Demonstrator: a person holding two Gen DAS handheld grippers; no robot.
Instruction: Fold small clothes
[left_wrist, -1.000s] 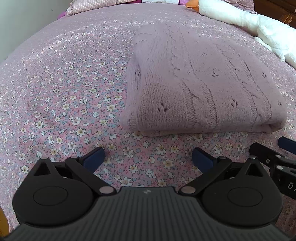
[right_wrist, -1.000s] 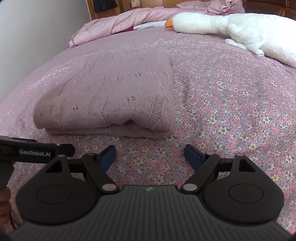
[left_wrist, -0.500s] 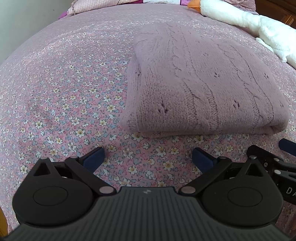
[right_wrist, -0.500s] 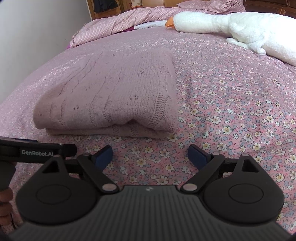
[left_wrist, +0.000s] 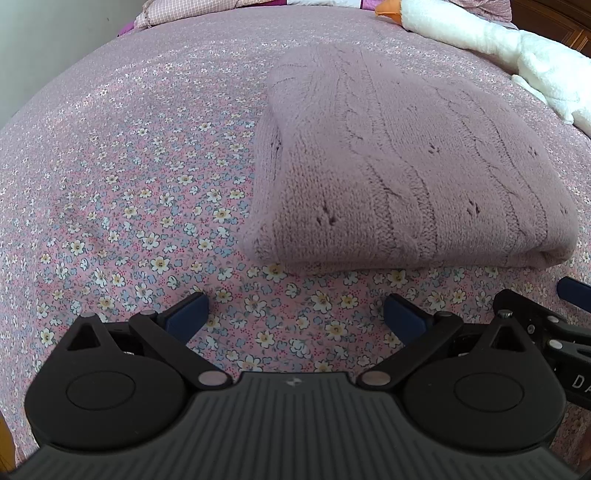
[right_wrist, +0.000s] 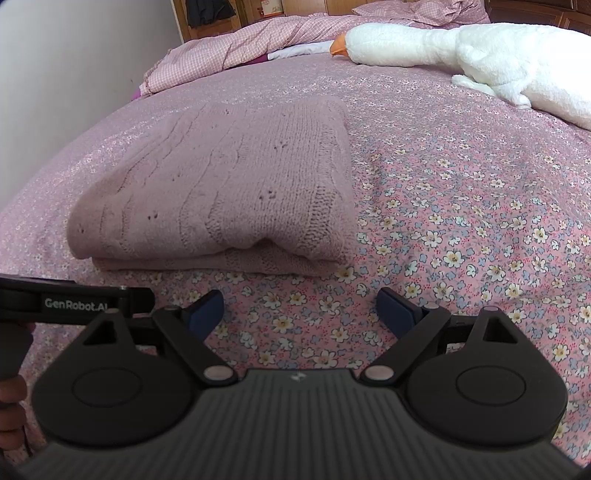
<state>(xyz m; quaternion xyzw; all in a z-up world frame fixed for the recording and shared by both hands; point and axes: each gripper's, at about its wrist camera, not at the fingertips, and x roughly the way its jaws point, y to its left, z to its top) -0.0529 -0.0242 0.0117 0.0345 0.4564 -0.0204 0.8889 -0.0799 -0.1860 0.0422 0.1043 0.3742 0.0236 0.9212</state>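
Observation:
A mauve knitted sweater (left_wrist: 406, 166) lies folded in a neat rectangle on the floral bedspread (left_wrist: 129, 192). In the right wrist view the same sweater (right_wrist: 229, 188) shows its folded layers along the near edge. My left gripper (left_wrist: 295, 315) stands open just short of the sweater's near left corner, nothing between its blue pads. My right gripper (right_wrist: 299, 308) is open too, a little back from the sweater's near right corner and holding nothing. The other gripper's black body (left_wrist: 546, 332) shows at the right edge of the left wrist view.
A white plush goose (right_wrist: 480, 55) lies along the far right of the bed. A pink checked quilt (right_wrist: 236, 51) is bunched at the head, with wooden furniture behind. A pale wall (right_wrist: 74, 74) runs along the left. A hand (right_wrist: 11, 398) grips the left tool's handle.
Both grippers have drawn back slightly from the folded sweater and stayed open. The sweater itself has not moved.

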